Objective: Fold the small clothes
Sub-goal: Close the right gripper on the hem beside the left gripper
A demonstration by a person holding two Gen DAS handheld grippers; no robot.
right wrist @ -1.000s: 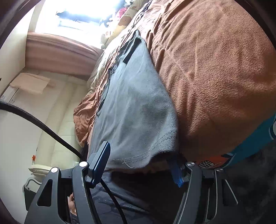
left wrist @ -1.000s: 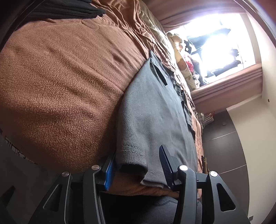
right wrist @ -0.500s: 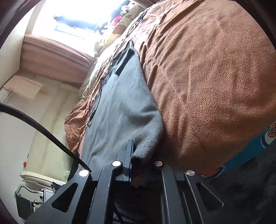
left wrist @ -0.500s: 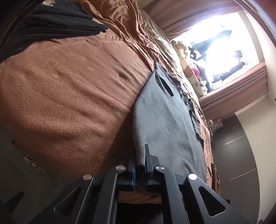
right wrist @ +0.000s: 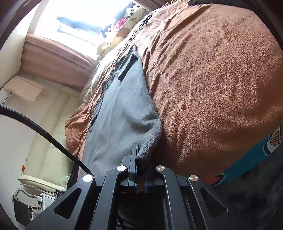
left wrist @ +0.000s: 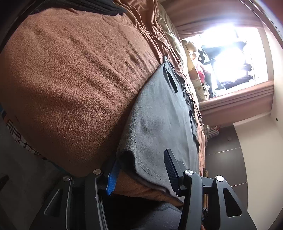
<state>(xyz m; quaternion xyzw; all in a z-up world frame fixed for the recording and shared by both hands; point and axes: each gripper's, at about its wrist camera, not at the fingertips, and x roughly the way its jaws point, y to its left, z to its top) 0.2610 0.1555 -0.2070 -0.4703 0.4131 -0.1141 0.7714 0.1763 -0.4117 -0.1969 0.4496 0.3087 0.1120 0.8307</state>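
A grey garment [left wrist: 159, 123] lies flat on a brown fleece blanket [left wrist: 70, 79], with its near hem hanging over the bed's edge. My left gripper [left wrist: 139, 166] straddles one hem corner. Its jaws are opening, and the cloth lies loose between them without being pressed. In the right wrist view the same grey garment [right wrist: 120, 115] runs away from me, and my right gripper [right wrist: 139, 159] is shut on its other hem corner, which bunches up out of the pads.
Folded black clothes [left wrist: 88, 7] lie at the far side of the blanket [right wrist: 212, 79]. Plush toys [left wrist: 194, 74] sit under a bright window [left wrist: 230, 53]. A black cable [right wrist: 44, 131] crosses the left of the right wrist view.
Both grippers closed on the hem corners from open. The left one has since opened again and the cloth has dropped loose. The right one stays clamped.
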